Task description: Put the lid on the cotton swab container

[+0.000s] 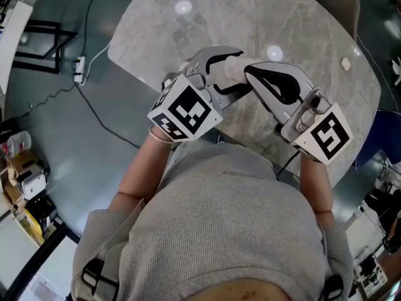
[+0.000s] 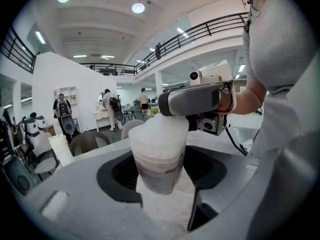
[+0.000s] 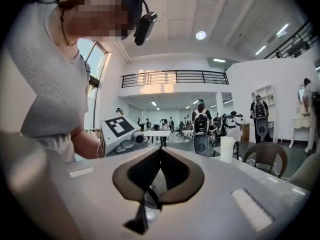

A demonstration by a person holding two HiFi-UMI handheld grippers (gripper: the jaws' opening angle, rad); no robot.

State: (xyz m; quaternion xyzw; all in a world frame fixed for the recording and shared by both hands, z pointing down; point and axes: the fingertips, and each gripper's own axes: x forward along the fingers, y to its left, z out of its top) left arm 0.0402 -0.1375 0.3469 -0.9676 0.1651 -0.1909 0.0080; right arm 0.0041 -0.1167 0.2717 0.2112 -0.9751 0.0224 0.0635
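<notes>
The cotton swab container (image 2: 159, 159) is a translucent cup with swabs showing through its wall. My left gripper (image 2: 160, 170) is shut on its sides, above the table. A whitish lid (image 2: 162, 128) sits on top of it. My right gripper (image 2: 167, 105) lies across that lid with its jaws shut; I cannot tell if it pinches anything. In the head view the left gripper (image 1: 241, 69) and right gripper (image 1: 249, 74) meet tip to tip around the container (image 1: 230, 68). From the right gripper view, the right gripper (image 3: 159, 156) shows closed jaws, with a pale round shape below them.
A round marble table (image 1: 301, 30) lies under both grippers, with a small white item (image 1: 345, 63) near its right edge. A power strip and cable (image 1: 79, 71) lie on the floor at left. Chairs, desks and people stand far off in the hall.
</notes>
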